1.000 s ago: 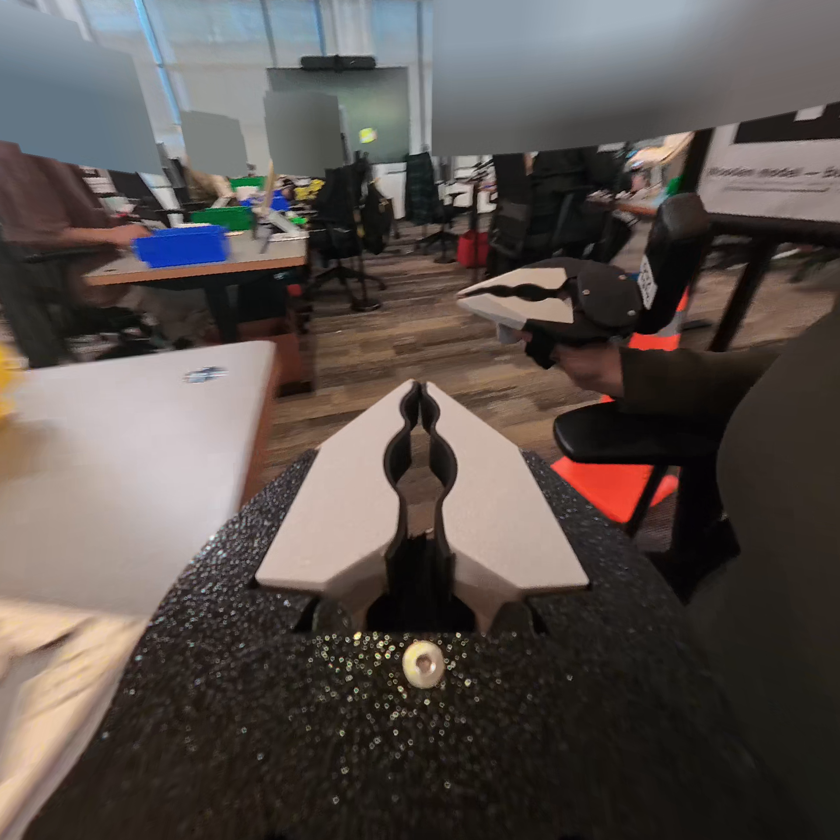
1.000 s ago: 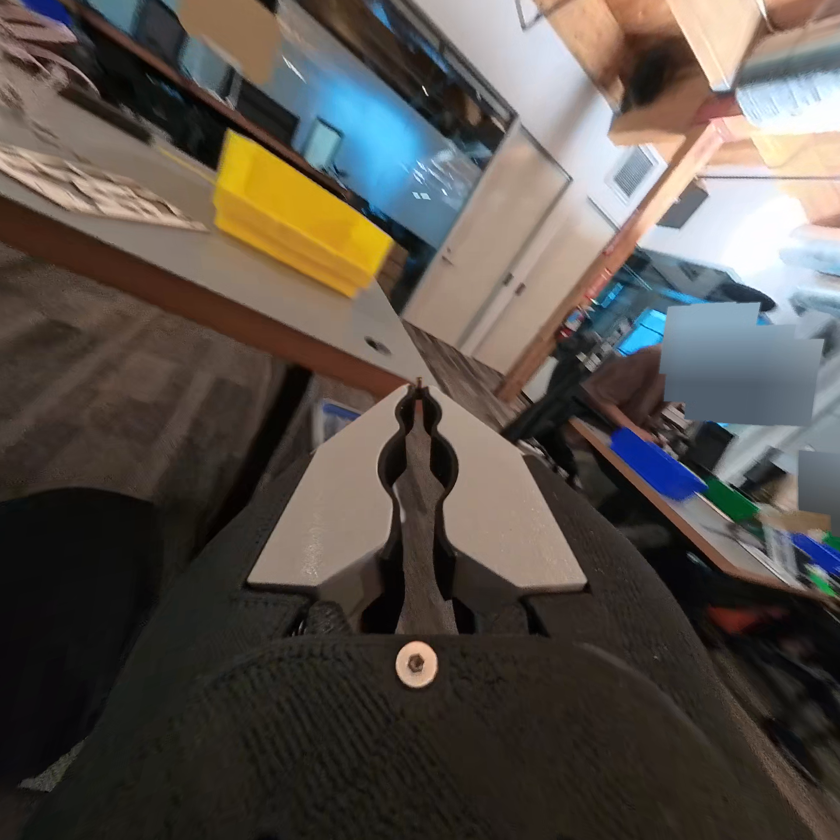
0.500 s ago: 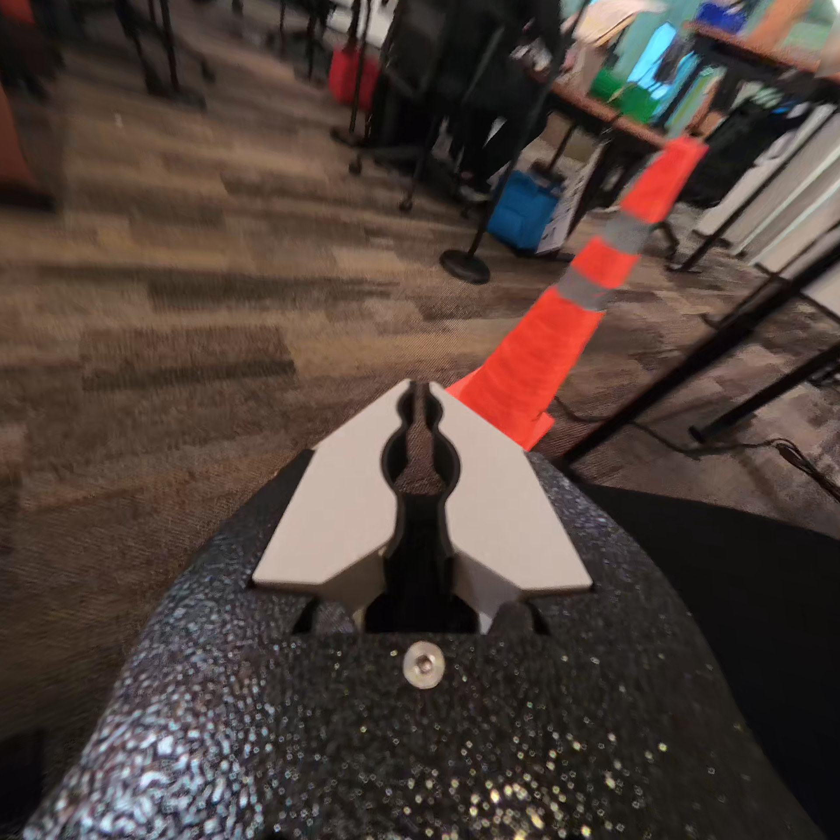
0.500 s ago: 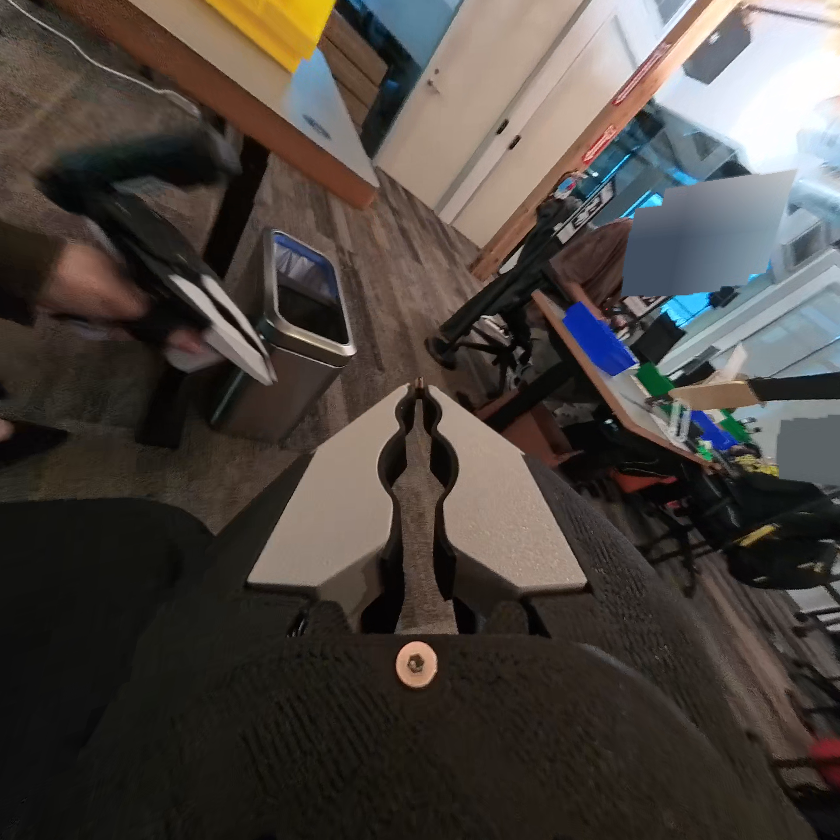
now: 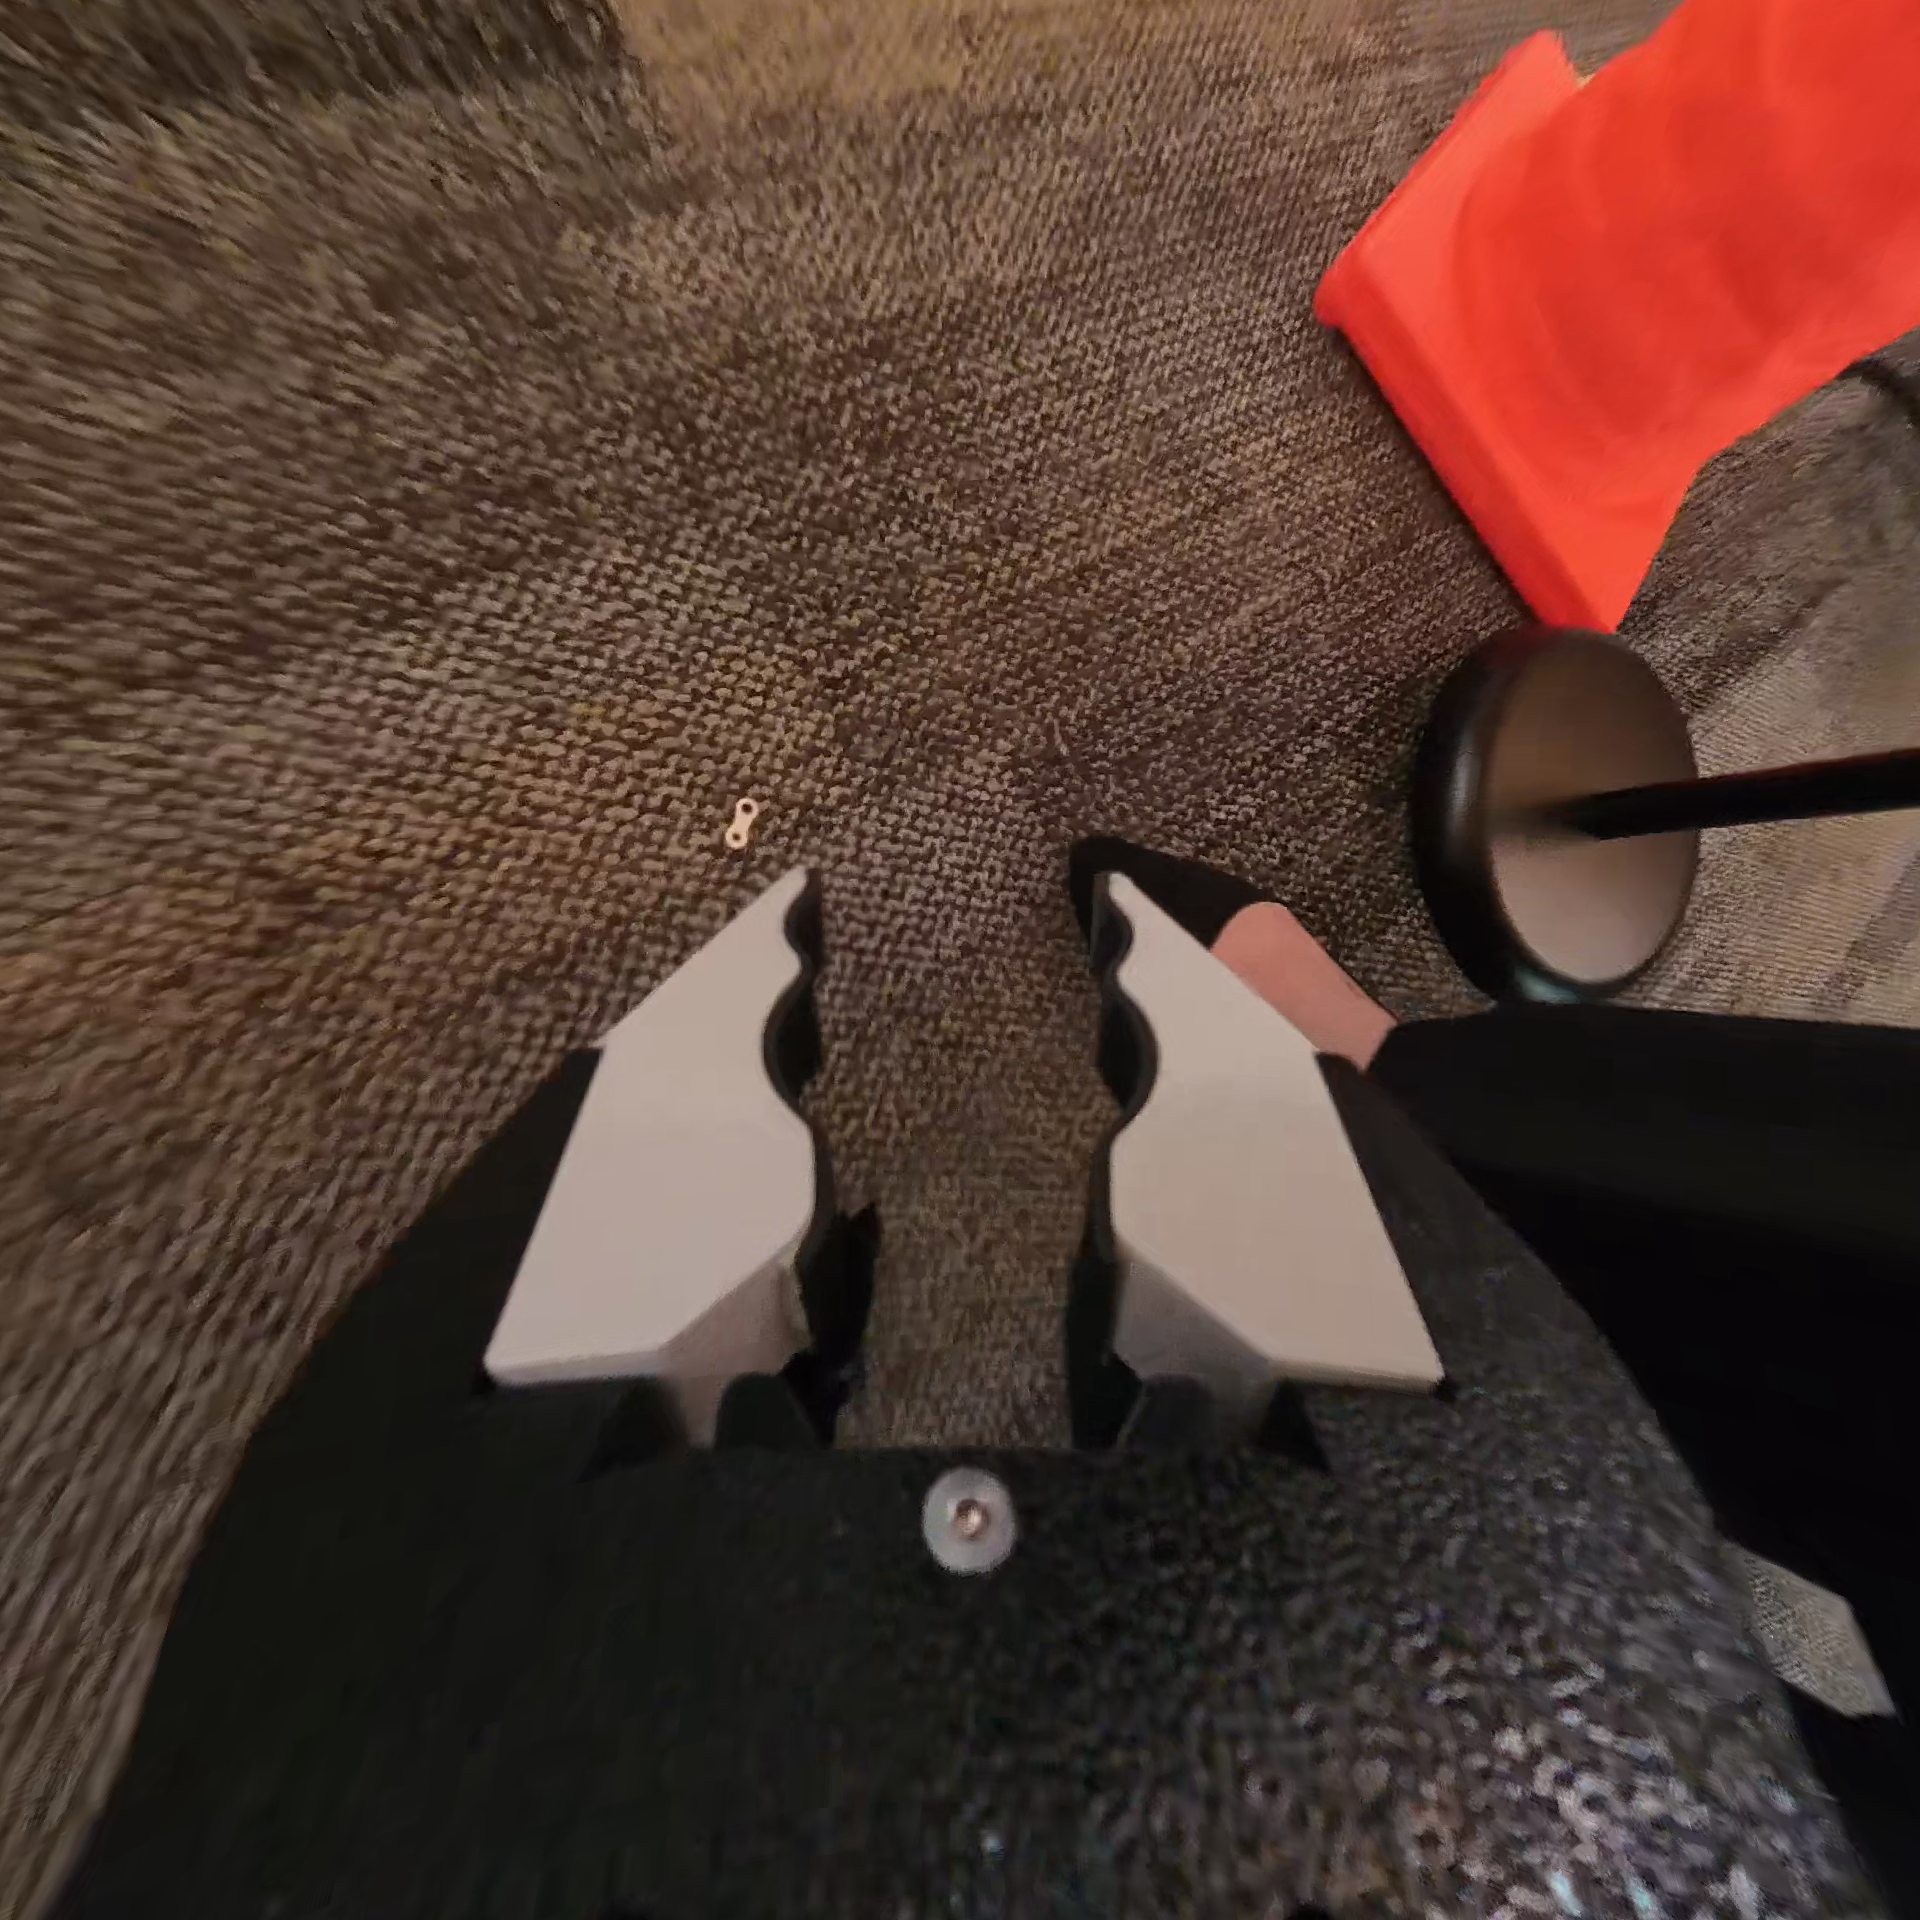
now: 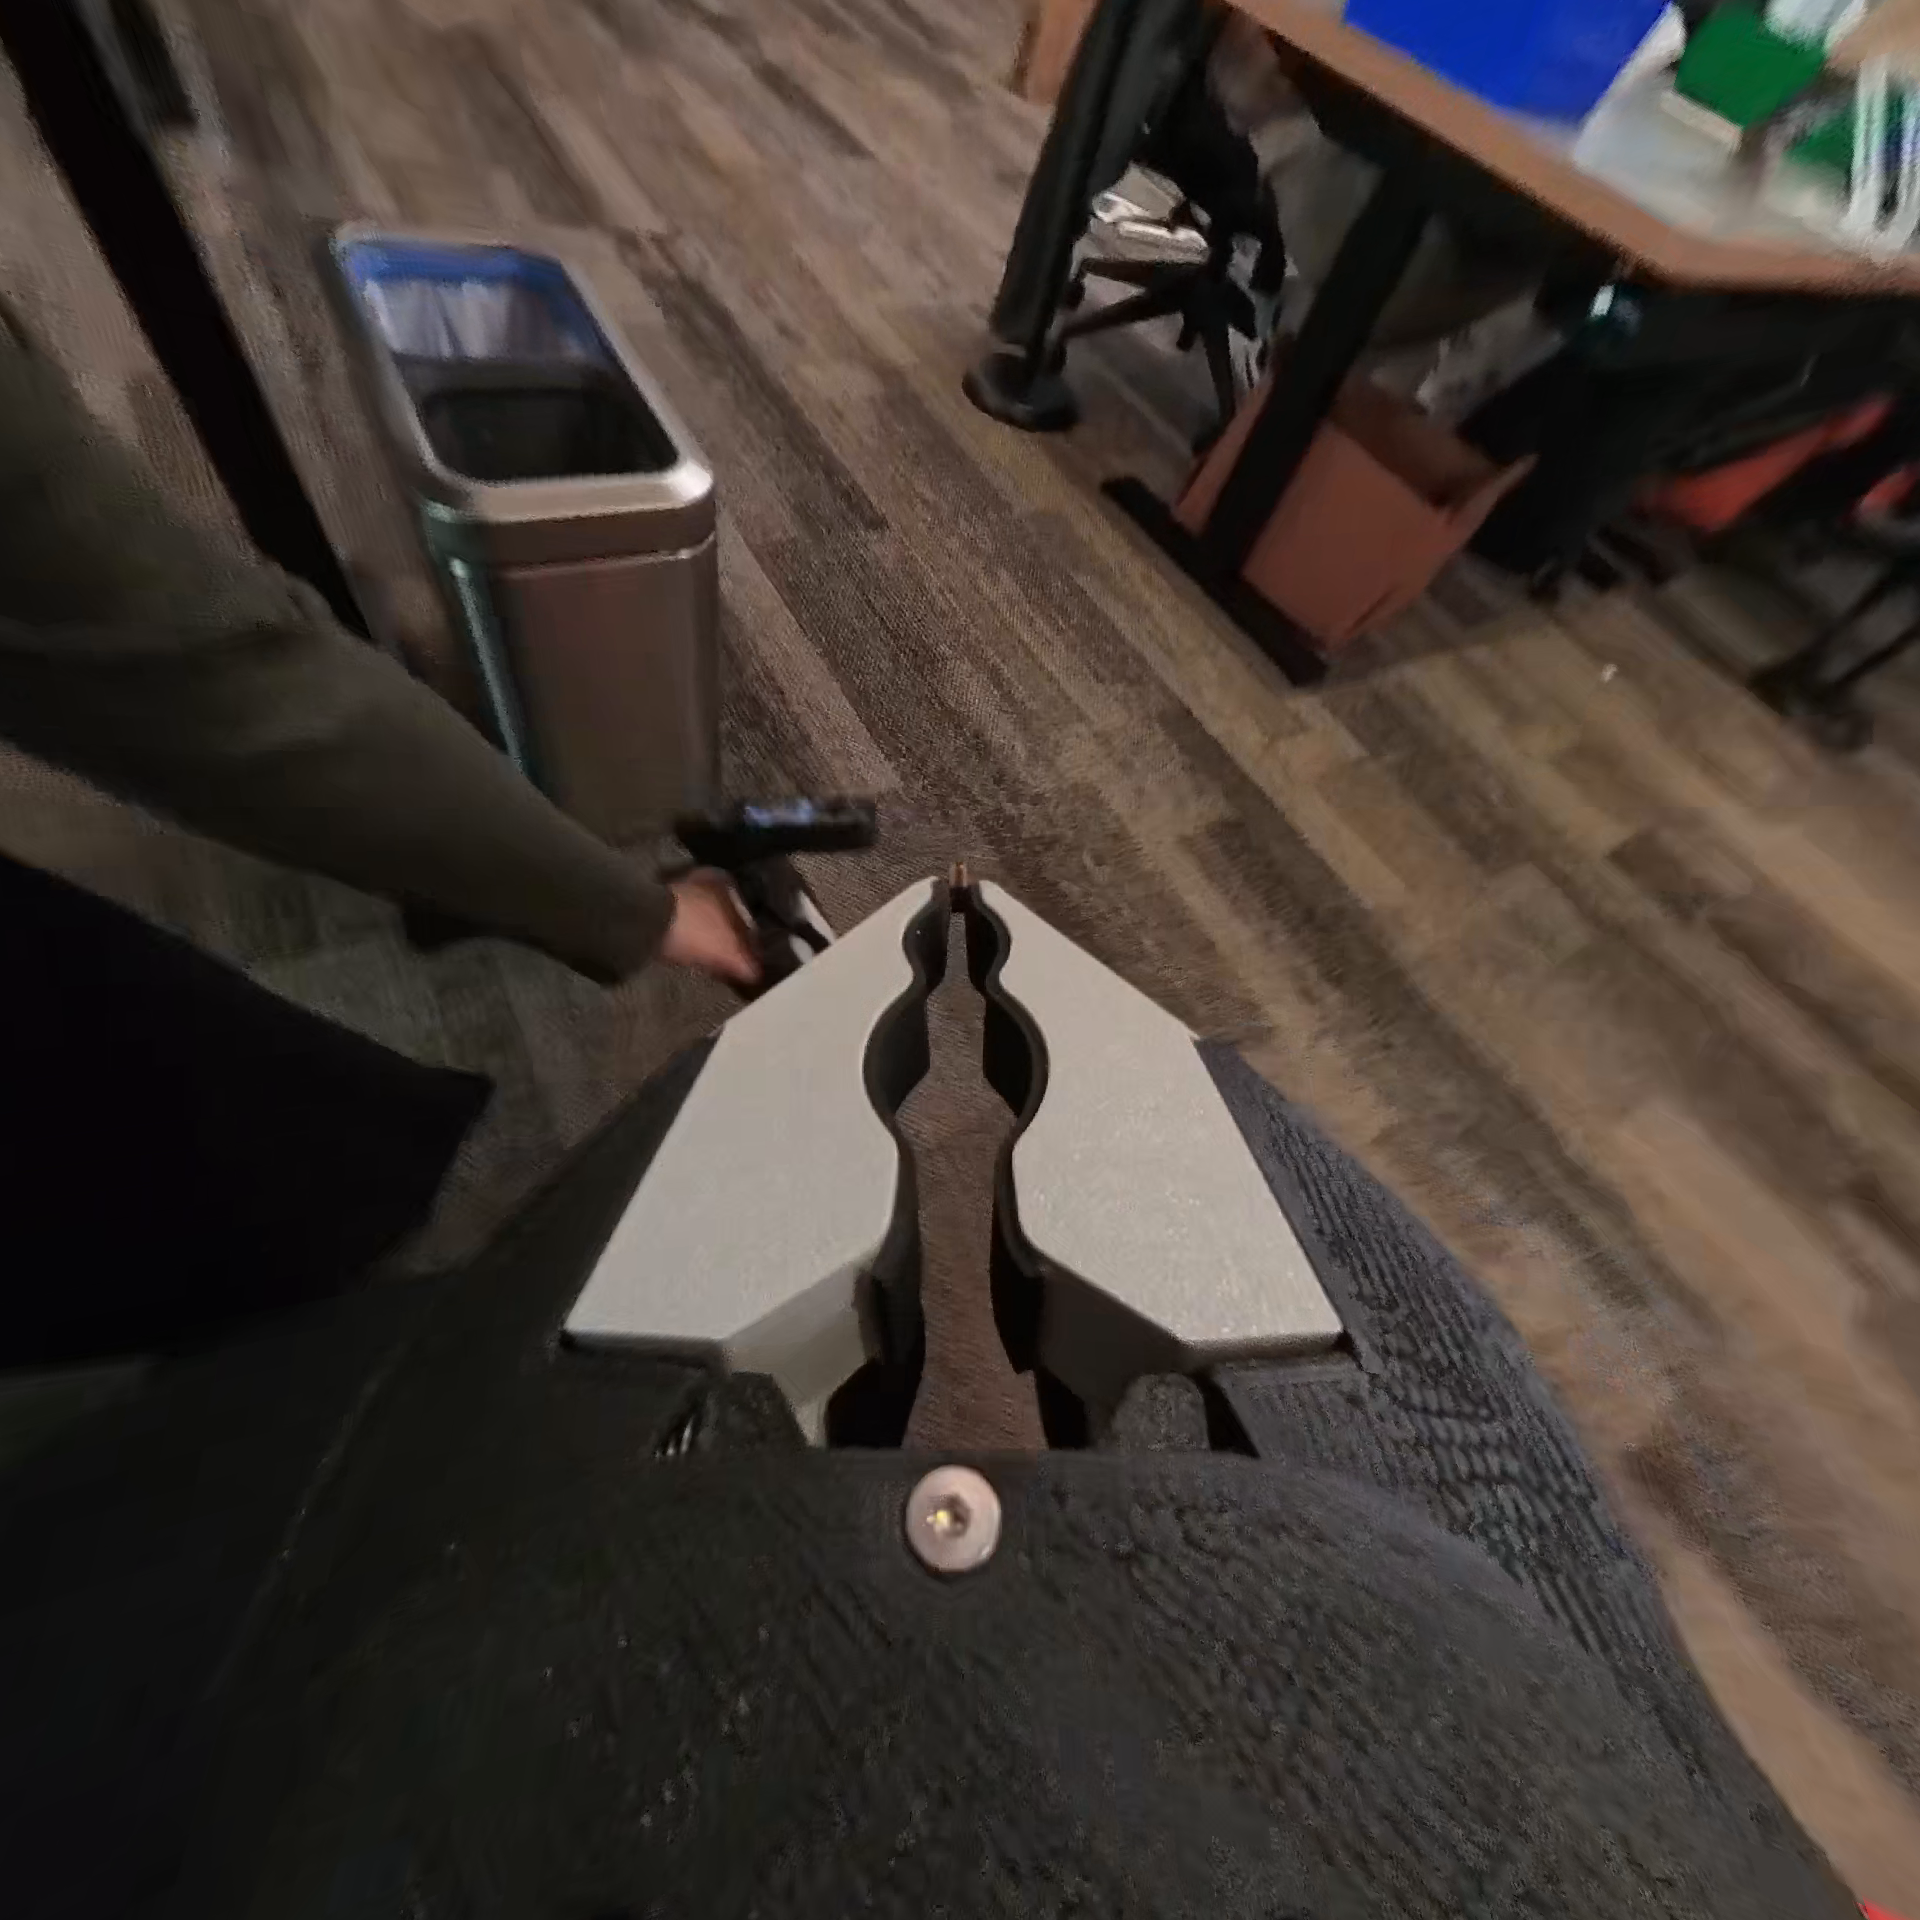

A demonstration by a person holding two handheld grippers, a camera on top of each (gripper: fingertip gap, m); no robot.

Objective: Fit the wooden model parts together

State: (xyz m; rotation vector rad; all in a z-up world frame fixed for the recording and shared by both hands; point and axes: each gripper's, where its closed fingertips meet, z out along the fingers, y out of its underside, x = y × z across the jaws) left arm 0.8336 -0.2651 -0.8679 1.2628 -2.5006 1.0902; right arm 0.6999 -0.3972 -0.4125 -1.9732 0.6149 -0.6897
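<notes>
My left gripper is open and empty, and points down at the brown carpet. A tiny pale wooden link-shaped part lies on the carpet just beyond and left of its left fingertip, apart from it. My right gripper is shut on a tiny wooden part that only just pokes out at the fingertips. It is held above the floor. In the right wrist view the left gripper shows low near the floor, held by a hand in a dark sleeve.
An orange cone base and a black round stand foot stand right of the left gripper. A dark shoe tip is beside its right finger. A steel waste bin, a desk and a brown box stand farther off.
The left gripper swung down from room height to the carpet and opened. The right gripper tilted down toward the floor and stayed shut on its small part.
</notes>
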